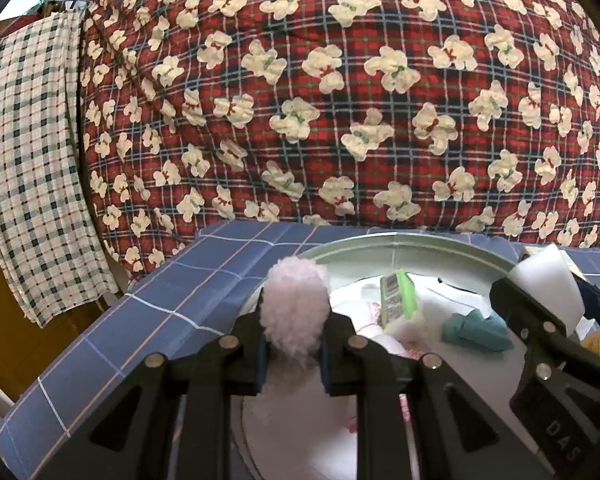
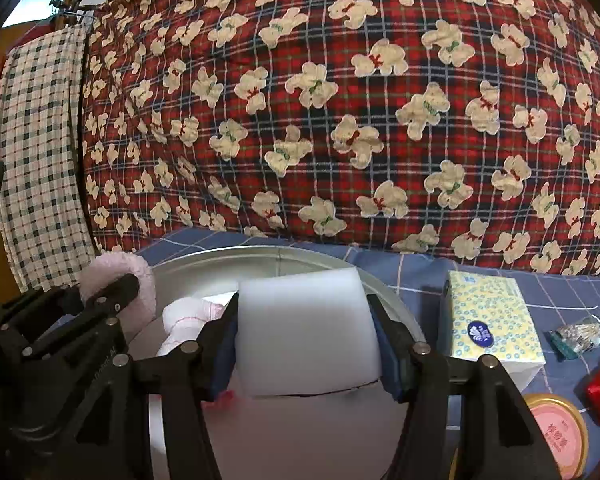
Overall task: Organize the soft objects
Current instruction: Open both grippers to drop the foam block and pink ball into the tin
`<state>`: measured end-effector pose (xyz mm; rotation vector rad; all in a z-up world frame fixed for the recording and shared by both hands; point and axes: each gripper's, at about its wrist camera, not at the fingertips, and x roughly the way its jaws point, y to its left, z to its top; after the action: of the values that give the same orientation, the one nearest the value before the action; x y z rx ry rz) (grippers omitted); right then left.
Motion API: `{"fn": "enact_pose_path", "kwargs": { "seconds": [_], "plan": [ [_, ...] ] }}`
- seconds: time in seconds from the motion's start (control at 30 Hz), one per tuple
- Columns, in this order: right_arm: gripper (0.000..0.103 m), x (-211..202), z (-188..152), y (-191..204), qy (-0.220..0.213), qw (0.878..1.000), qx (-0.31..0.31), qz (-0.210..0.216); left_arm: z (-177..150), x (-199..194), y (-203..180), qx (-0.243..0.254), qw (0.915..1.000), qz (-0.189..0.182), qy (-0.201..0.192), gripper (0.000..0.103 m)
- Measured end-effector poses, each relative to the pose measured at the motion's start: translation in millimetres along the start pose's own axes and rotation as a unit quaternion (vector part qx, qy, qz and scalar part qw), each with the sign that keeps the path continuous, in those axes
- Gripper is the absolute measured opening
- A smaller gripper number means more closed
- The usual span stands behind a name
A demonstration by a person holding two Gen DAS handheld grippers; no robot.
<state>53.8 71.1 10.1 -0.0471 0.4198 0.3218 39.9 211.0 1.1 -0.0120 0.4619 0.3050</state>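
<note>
Basin (image 1: 380, 242) just below and ahead of both pairs of tongs, rim curving past their tips, soft items already lying inside, among them a teal cloth (image 1: 476, 330) between the two pairs.

Left tongs (image 1: 294, 342): pressed nearly together on a fluffy pink scrunchie (image 1: 294, 300), pinched at its lower edge, most of the fluff standing above the tips. Hung over the near left part of the basin, just inside the rim. Seen from the right wrist as a pink ring, up and to the left of the right tongs (image 2: 304, 340).

Right tongs: partway apart but clamped on a white sponge block (image 2: 306, 328), pads flat against its two side faces, long axis pointing forward along the fingers, far end sticking out past the tips. Held over the middle of the basin, to the right of the left tongs and close beside them, not touching.

Judged from this: both loads sat above the basin, so the coming drop turned on straight down rather than sideways; neither hand clearly nearer, the right more central. Sponge likely to fall flat and cover smaller items; scrunchie, light, likely to cling to the pads.

Beyond the basin, right of the right tongs: a tissue pack (image 2: 494, 320) on the blue checked cover (image 2: 412, 276), well outside the rim.
</note>
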Motion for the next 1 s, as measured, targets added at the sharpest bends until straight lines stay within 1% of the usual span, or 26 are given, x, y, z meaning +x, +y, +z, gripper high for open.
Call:
{"fn": "enact_pose_path", "kwargs": {
  "seconds": [0.17, 0.47, 0.57, 0.6, 0.8, 0.83, 0.9, 0.93, 0.97, 1.0],
  "plan": [
    [0.061, 1, 0, 0, 0.001, 1.000, 0.001, 0.002, -1, 1, -3, 0.009, 0.9999, 0.005, 0.003, 0.018],
    [0.063, 0, -3, 1, -0.001, 1.000, 0.001, 0.025, -3, 5, -2, 0.011, 0.9999, 0.010, 0.009, 0.018],
    [0.069, 0, -4, 2, 0.001, 0.999, -0.001, 0.035, -2, 5, -3, 0.008, 0.9999, 0.011, 0.010, 0.018],
    [0.072, 0, -4, 2, -0.001, 0.999, -0.002, 0.035, -3, 6, -2, 0.007, 0.9998, 0.012, 0.011, 0.018],
    [0.077, -9, -1, 1, -0.025, 0.999, -0.001, 0.024, -3, 5, -3, 0.012, 0.9998, 0.013, 0.009, 0.018],
    [0.079, -13, 0, -1, -0.033, 0.999, 0.002, 0.018, -3, 4, -3, 0.011, 0.9998, 0.013, 0.009, 0.019],
    [0.084, -20, 2, -5, -0.053, 0.998, 0.011, 0.009, -3, 4, -2, 0.006, 0.9998, 0.014, 0.009, 0.025],
    [0.087, -25, 3, -8, -0.066, 0.998, 0.018, 0.003, -3, 4, -2, 0.002, 0.9999, 0.012, 0.009, 0.033],
    [0.088, -31, 4, -12, -0.082, 0.996, 0.025, -0.005, -4, 3, -2, -0.004, 0.9999, 0.010, 0.010, 0.039],
    [0.088, -34, 5, -14, -0.090, 0.995, 0.029, -0.010, -4, 1, -1, -0.009, 0.9999, 0.009, 0.008, 0.053]
  ]
}}
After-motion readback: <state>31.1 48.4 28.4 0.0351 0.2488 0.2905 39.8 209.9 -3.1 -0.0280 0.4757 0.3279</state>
